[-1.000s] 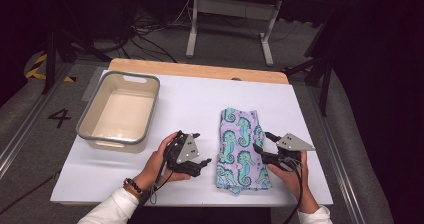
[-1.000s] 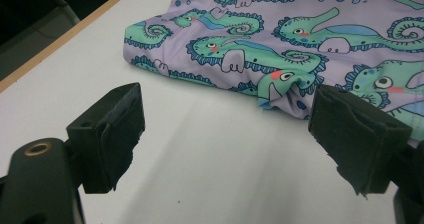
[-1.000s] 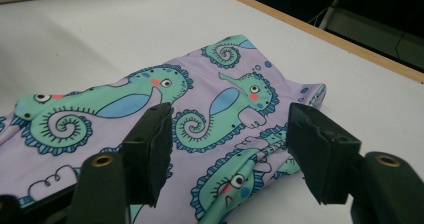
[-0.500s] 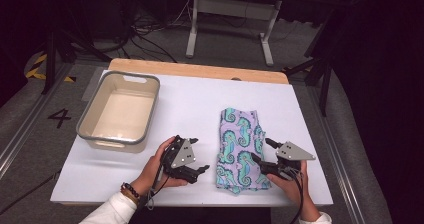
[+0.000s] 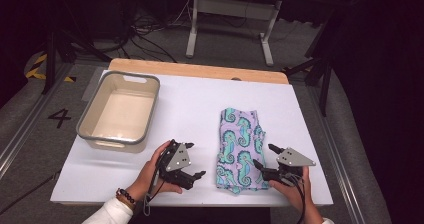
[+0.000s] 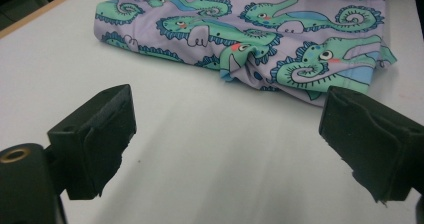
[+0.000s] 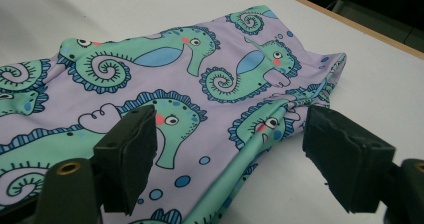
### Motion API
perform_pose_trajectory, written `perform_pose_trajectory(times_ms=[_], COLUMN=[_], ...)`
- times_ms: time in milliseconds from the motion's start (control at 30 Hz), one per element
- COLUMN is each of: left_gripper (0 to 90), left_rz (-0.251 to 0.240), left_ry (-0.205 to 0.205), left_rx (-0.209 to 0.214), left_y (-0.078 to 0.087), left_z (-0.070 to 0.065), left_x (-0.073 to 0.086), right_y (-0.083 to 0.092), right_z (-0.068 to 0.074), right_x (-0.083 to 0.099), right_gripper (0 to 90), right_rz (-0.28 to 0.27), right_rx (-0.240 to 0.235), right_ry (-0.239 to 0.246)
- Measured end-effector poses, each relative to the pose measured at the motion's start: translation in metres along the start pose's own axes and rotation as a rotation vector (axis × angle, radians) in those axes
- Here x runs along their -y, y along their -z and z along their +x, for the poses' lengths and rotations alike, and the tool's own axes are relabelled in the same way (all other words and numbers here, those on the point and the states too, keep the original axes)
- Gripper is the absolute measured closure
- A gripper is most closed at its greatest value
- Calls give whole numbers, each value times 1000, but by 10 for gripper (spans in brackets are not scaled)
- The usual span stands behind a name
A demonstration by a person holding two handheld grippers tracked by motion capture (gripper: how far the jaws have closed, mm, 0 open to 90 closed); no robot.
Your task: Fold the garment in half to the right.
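Seahorse cloth (image 5: 241, 149) bears no writing; floor (image 5: 30, 129) reads "4" (image 5: 59, 117).

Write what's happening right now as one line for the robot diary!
left claw: open, just been opening, nothing between, beside seahorse cloth | right claw: open, just been opening, over cloth's edge, not gripping | bin: apart, far left

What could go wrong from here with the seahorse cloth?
1. The right tool stands open over the folded seahorse cloth's near corner; closing there may catch just the top layer and undo the fold.
2. The left tool is open on bare table, short of the cloth edge, so a one-sided lift could drag it.
3. The tub sits far left; a dangling cloth could snag its rim.
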State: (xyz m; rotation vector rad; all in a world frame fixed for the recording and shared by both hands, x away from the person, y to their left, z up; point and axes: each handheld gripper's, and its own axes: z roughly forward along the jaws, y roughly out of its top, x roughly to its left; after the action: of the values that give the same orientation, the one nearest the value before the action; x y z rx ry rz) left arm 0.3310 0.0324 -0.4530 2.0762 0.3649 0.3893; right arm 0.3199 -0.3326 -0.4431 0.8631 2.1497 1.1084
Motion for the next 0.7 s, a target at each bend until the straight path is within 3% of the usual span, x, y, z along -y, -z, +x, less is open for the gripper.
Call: perform_pose_trajectory(times_ms=[167, 467, 700], left_gripper=[93, 92, 92], left_rz=[3, 42, 49], left_ry=[28, 28, 29], left_rx=[25, 85, 101], left_y=[2, -6, -7], left_z=[-4, -12, -14], left_x=[4, 7, 6], right_y=[1, 0, -3], right_z=[-3, -8, -9], right_x=[4, 8, 9], right_gripper=[212, 212, 203], right_rz=[8, 21, 29], right_rx=[13, 29, 34], right_ry=[-14, -29, -19])
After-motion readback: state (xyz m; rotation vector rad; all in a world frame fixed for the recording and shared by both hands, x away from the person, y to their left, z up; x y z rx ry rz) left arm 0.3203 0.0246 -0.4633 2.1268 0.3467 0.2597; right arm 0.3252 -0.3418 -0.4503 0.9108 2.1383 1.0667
